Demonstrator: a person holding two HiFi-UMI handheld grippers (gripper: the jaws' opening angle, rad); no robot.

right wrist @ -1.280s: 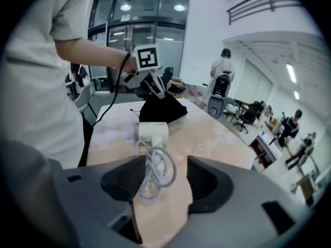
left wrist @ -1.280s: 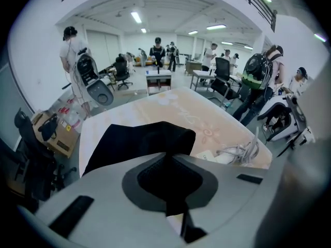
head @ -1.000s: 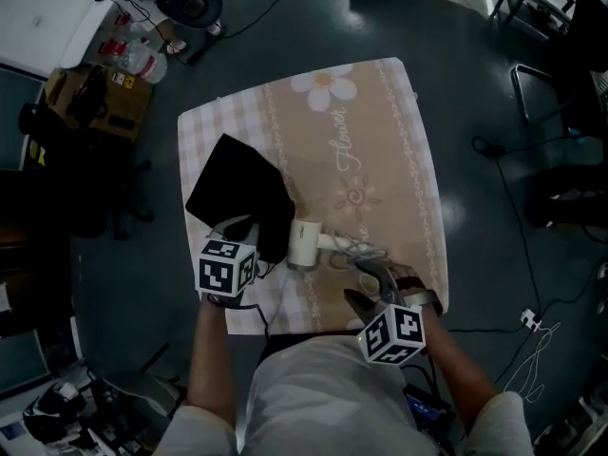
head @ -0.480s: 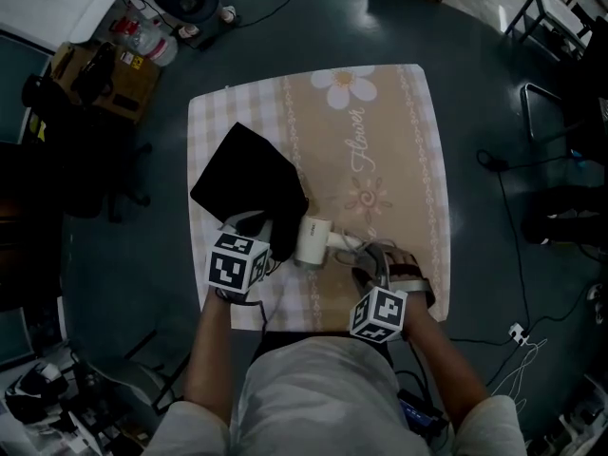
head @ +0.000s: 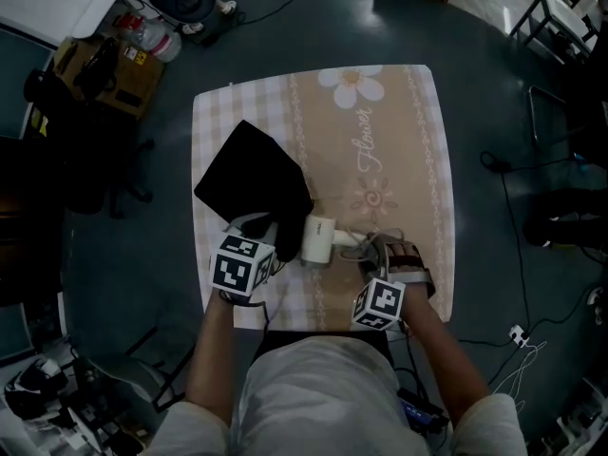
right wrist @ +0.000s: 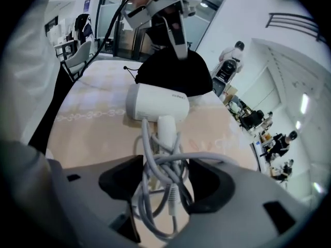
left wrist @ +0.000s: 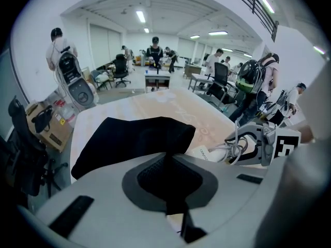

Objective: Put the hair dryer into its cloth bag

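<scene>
As right fingers (right wrist: 116, 182) open, dryer cord (right wrist: 160, 172) lies between.

Ceiling strip lights (left wrist: 140, 16) shine above a dark teal floor (head: 475, 55)

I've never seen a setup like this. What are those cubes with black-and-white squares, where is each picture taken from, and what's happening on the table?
There is no robot here. A person holds a hand tool with a two-jaw claw in each hand, and the patterned cubes are part of those tools. The top-down picture comes from a camera on the person's head. The other two come from cameras riding on each tool, looking along its jaws.

On the beige flowered tablecloth lie a black cloth bag and a white hair dryer with its grey coiled cable.

The left claw is shut on the bag's edge. The right claw is open. Its jaws have just been widening, and the cable bundle sits between them, apparently not squeezed.
</scene>
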